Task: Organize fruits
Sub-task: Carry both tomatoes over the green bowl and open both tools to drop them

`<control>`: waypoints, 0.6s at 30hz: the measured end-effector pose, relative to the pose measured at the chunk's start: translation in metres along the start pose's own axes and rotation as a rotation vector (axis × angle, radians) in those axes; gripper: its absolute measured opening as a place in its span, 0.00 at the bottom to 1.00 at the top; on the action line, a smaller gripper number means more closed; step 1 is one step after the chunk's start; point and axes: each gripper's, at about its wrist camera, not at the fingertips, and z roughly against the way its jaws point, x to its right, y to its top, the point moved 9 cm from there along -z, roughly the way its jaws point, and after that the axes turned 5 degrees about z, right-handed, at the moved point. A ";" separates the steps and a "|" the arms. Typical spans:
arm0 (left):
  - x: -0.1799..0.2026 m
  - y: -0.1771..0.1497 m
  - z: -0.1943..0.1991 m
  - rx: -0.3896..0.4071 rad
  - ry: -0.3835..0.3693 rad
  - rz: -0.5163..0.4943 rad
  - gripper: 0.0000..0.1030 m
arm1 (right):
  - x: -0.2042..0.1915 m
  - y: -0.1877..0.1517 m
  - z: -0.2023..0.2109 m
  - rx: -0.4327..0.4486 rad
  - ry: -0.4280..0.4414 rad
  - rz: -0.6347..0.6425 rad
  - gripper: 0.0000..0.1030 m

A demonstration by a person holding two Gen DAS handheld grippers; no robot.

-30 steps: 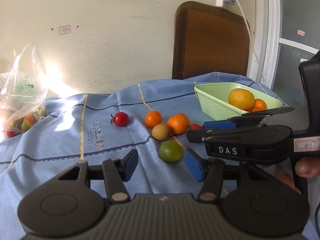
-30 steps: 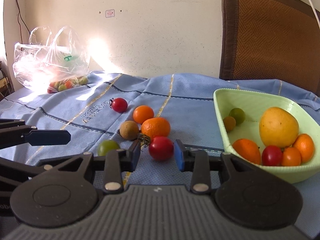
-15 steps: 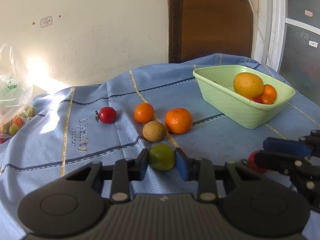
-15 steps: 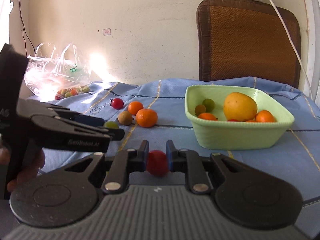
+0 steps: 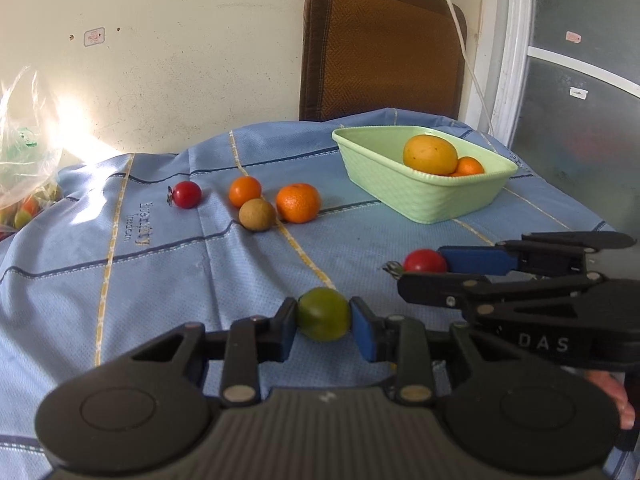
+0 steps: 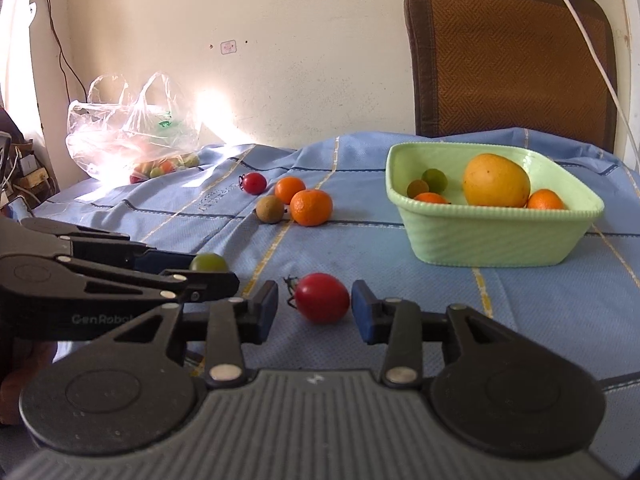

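While the left tool [image 5: 324, 320] clamps a green fruit [image 5: 323, 313], the right tool's [image 6: 314, 312] jaws open around a red tomato [image 6: 322, 298] (basket [image 6: 496, 236] near)

Basket [image 6: 496, 236] right on cloth [image 6: 400, 248]; loose fruits [image 6: 298, 202] left of it; bag [image 6: 128, 140] far left behind.

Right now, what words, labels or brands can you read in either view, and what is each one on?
"DAS": white letters on the right claw body, left wrist view.
"GenRobo", cut off: on the left claw body, right wrist view.
Blue tablecloth print: blurred, unreadable.
Wall sticker: too small.
Door stickers: too small.
Plastic bag green print: unreadable.
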 end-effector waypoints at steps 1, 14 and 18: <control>0.001 0.000 0.001 0.004 0.004 -0.004 0.28 | -0.001 -0.001 0.000 -0.002 -0.001 0.002 0.42; 0.030 0.047 0.010 0.081 -0.115 0.017 0.28 | 0.020 0.010 0.032 0.131 -0.087 -0.028 0.31; 0.054 0.089 -0.007 0.102 -0.170 0.011 0.28 | 0.055 0.030 0.041 0.213 -0.192 -0.059 0.31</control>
